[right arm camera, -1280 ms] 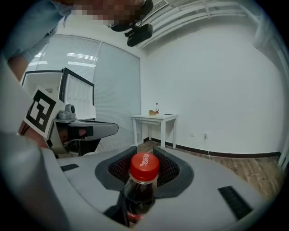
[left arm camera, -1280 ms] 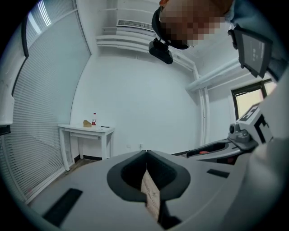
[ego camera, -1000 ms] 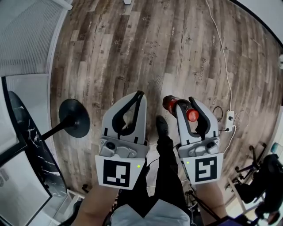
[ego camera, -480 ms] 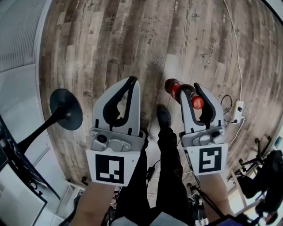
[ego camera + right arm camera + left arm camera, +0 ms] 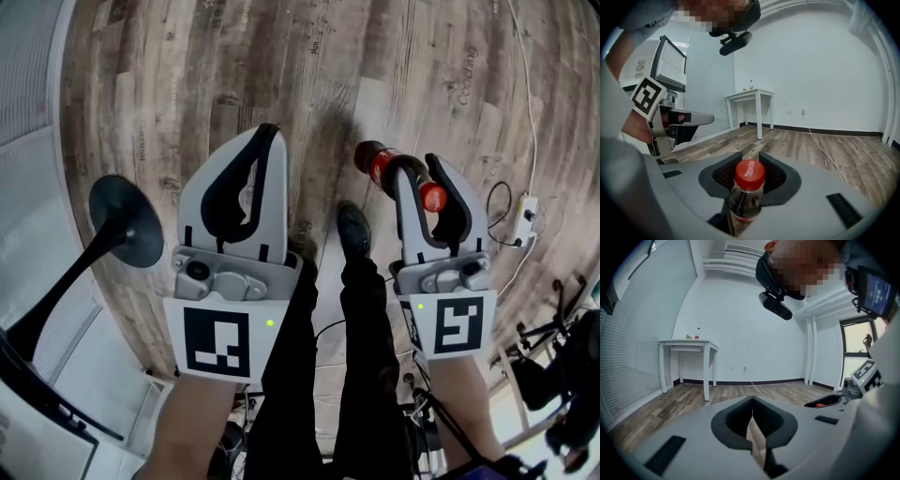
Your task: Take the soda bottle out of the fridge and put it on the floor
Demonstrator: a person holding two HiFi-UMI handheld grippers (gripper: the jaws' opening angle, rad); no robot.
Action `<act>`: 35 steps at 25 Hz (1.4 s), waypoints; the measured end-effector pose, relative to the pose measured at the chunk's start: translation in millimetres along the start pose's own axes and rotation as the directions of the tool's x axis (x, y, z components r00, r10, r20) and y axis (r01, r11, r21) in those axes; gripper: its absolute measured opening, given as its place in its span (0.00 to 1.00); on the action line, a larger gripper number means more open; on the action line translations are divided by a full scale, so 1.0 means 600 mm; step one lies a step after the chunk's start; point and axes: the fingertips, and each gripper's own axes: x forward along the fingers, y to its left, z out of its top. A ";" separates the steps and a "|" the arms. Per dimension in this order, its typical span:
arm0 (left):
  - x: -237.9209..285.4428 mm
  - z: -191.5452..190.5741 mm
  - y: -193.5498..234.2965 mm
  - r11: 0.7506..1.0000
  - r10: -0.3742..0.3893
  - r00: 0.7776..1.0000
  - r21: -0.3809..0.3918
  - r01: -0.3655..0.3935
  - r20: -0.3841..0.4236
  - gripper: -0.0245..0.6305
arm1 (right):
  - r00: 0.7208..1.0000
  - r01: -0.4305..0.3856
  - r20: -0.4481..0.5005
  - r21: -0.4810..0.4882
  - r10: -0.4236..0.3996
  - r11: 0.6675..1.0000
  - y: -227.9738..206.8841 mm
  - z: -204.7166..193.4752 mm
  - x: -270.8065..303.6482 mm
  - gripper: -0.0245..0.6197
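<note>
My right gripper (image 5: 419, 169) is shut on a soda bottle (image 5: 377, 161) with dark drink, a red label and a red cap. It holds the bottle above the wood floor (image 5: 309, 66). In the right gripper view the bottle (image 5: 746, 201) stands upright between the grey jaws, cap uppermost. My left gripper (image 5: 266, 133) hangs beside it at the left, shut with nothing in it. The left gripper view shows its jaws meeting at the tips (image 5: 752, 401). The fridge is in none of the views.
A black stand with a round base (image 5: 127, 220) rests on the floor at the left. The person's legs and a shoe (image 5: 354, 230) are between the grippers. A power strip with its cable (image 5: 527, 211) lies at the right. A white table (image 5: 689, 345) stands by the far wall.
Both grippers have come down toward the floor, which looks nearer now. The bottle has stayed in the right gripper's jaws and the left jaws have stayed shut.
</note>
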 end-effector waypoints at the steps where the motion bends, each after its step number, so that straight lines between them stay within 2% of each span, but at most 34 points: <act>1: 0.005 -0.011 -0.001 1.000 -0.005 1.000 0.003 0.005 0.000 0.06 | 1.000 0.003 -0.003 0.001 -0.003 1.000 -0.002 -0.012 0.003 0.24; 7: 0.027 -0.069 -0.006 0.999 -0.022 1.000 0.028 0.022 0.008 0.06 | 1.000 0.024 -0.010 -0.001 -0.024 1.000 -0.014 -0.082 0.014 0.24; 18: 0.035 -0.172 -0.028 0.998 -0.059 0.998 0.020 0.059 -0.027 0.06 | 0.998 0.047 -0.040 -0.004 -0.047 0.999 -0.023 -0.195 0.026 0.24; 35: 0.044 -0.254 -0.025 0.998 -0.057 0.997 -0.001 0.057 -0.054 0.06 | 0.995 0.033 -0.091 -0.030 -0.036 0.999 -0.025 -0.300 0.062 0.24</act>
